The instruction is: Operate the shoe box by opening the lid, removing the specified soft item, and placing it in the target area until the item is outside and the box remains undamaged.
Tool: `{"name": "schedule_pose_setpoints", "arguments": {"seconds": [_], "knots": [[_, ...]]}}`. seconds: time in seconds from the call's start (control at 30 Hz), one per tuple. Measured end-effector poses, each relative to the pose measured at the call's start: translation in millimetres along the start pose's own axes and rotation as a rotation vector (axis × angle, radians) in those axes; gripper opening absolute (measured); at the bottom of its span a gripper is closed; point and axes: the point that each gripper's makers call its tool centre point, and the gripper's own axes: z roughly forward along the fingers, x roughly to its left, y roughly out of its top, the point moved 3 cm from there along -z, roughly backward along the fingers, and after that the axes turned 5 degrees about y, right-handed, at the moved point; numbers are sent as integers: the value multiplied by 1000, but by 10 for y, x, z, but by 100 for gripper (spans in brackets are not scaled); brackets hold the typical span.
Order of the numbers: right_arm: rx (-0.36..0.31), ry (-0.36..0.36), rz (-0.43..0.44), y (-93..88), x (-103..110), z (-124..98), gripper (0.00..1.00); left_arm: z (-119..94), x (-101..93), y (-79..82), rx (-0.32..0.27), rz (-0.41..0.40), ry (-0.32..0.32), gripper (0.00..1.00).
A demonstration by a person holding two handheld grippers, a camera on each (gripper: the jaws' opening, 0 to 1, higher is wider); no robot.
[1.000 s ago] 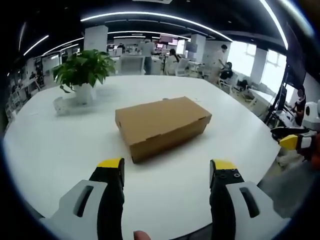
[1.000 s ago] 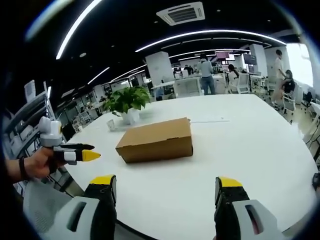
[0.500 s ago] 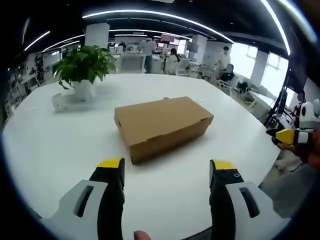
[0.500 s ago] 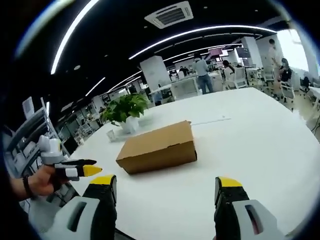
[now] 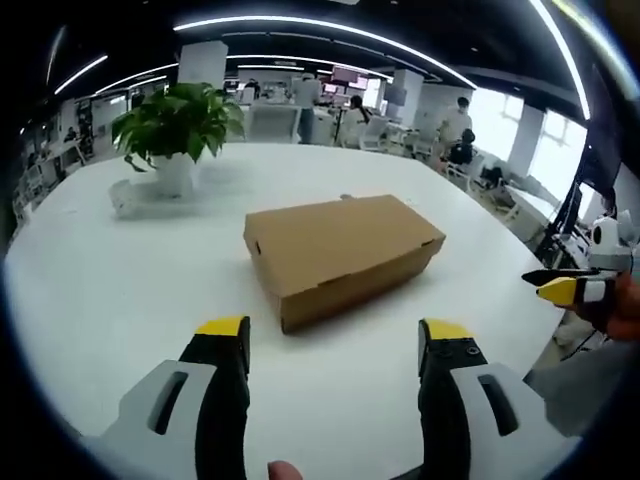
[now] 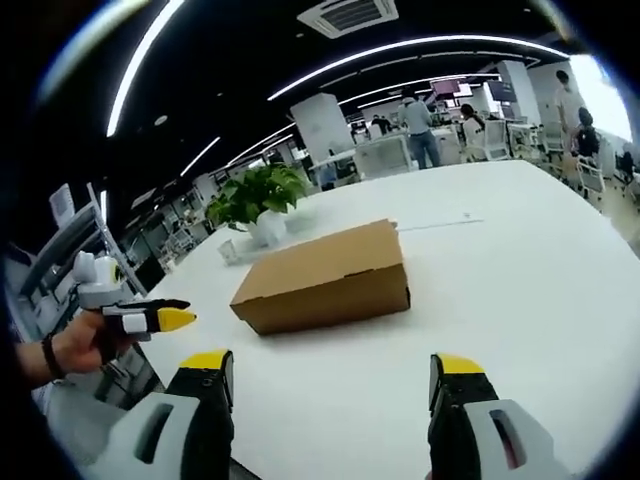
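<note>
A closed brown cardboard shoe box (image 5: 343,252) is seen lying flat near the middle of a wide white bench (image 5: 110,290), its lid down and flush with the walls all round. Bare bench surface is left on every side of the box, with broad open room between its near edge and both pairs of jaws. A potted green plant (image 5: 176,130) in a white pot is set well apart from the box, toward the far left edge of the bench, with a small pale object just beside it that cannot be made out. The left hand-held gripper (image 5: 335,345) is held above the near edge of the bench with its yellow-tipped jaws spread wide and nothing between them. The right hand-held gripper (image 6: 335,375) is likewise held with its jaws wide apart and empty, off the bench's near rim. No printing, brand or label can be read on the box. Beyond the bench, an office with desks, chairs and standing people is seen under curved ceiling light strips.
</note>
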Motion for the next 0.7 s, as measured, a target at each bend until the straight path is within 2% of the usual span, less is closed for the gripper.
{"name": "schedule_pose_setpoints", "arguments": {"seconds": [0.5,0.7], "knots": [[36,4,-18,151,-275,251,78,202,165,-100,43,-1,-10,66],[46,22,-19,236,-307,412,77,307,247,-42,46,-4,-9,66]]}}
